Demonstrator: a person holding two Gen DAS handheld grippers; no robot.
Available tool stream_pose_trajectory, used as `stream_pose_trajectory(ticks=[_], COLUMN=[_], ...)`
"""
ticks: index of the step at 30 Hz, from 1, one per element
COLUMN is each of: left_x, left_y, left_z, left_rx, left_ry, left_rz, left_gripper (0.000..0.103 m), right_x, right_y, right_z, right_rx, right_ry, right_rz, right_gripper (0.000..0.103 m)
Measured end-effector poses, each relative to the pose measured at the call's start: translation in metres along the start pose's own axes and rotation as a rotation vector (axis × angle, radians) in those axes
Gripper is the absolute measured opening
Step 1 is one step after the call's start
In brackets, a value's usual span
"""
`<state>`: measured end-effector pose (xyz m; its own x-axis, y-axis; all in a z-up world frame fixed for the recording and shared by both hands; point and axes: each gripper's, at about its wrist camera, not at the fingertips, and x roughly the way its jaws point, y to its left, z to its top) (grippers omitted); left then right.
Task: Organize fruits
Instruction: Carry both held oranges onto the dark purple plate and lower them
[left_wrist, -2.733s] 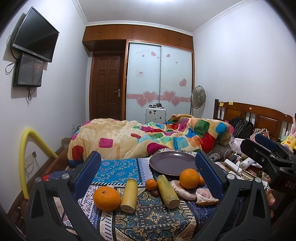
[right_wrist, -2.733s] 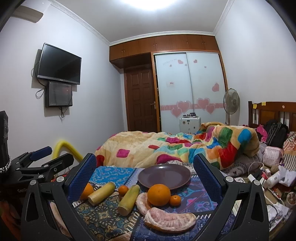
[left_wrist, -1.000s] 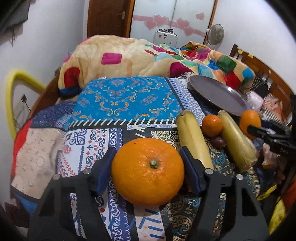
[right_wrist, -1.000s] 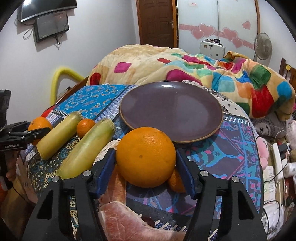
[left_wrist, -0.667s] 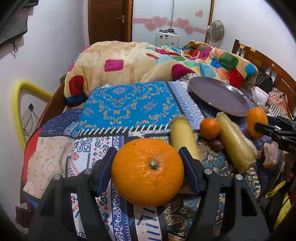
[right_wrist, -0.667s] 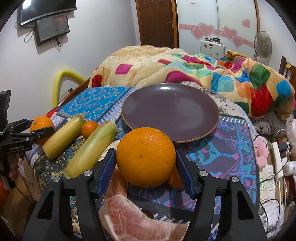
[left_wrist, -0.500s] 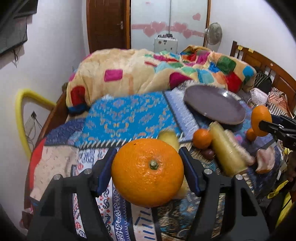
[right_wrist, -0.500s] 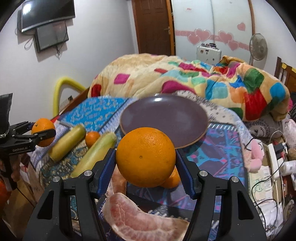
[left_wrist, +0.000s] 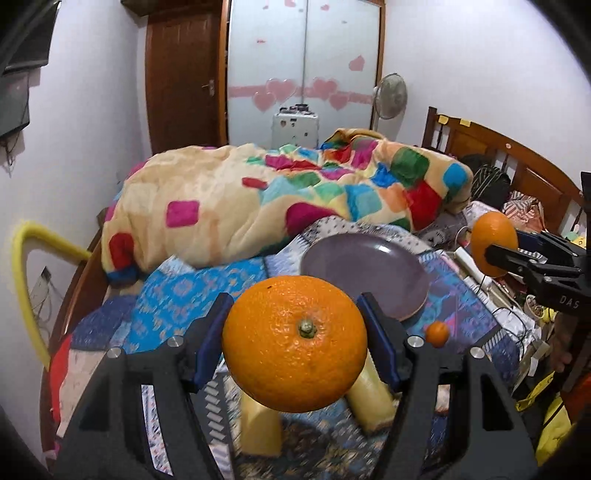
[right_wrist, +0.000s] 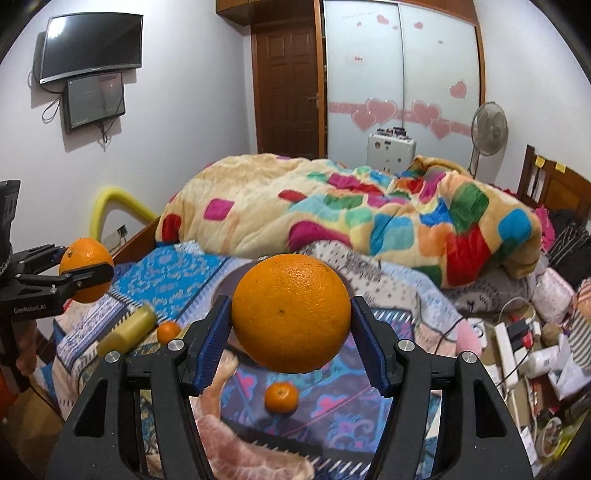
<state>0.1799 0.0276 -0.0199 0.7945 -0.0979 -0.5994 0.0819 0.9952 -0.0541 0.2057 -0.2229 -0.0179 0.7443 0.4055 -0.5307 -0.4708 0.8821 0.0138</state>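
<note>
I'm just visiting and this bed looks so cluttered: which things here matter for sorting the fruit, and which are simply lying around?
Job:
- two big oranges, each gripped between fingers
- purple plate
- small tangerine
- pomelo segments

Lying about:
- patchwork blanket
- fan
- power strip
- television

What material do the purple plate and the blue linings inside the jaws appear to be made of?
Plate: probably glazed ceramic or melamine; smooth, with a dull sheen and a thin pale rim. Blue linings: likely rubber or soft plastic; matte, with fine ribs across the face.

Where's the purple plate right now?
In the left wrist view the purple plate lies empty on the patterned bedspread, just beyond the held orange, in front of the colourful quilt.
</note>
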Motion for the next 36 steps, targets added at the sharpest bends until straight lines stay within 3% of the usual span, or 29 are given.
stream_pose_trajectory(ticks=[10, 19, 31, 36], left_x=[0.04, 0.086, 0.15, 0.182], left_y=[-0.019, -0.027, -0.032, -0.039], left_z=[0.031, 0.047, 0.061, 0.061], left_rx=[-0.005, -0.02, -0.014, 0.024], left_ry=[-0.019, 0.02, 0.137, 0.241], left_rz=[-0.012, -0.007, 0.019, 0.006], left_gripper=[0.068, 0.068, 0.068, 0.068], right_x=[0.027, 0.078, 0.146, 0.162], right_y=[-0.009, -0.026, -0.045, -0.045], right_z=[0.02, 0.024, 0.017, 0.014], right_rx=[0.021, 0.067, 0.083, 0.053], right_ry=[-0.027, 0.028, 0.195, 0.243], right_rz=[0.006, 0.013, -0.002, -0.01], right_gripper=[0.061, 0.061, 0.061, 0.061])
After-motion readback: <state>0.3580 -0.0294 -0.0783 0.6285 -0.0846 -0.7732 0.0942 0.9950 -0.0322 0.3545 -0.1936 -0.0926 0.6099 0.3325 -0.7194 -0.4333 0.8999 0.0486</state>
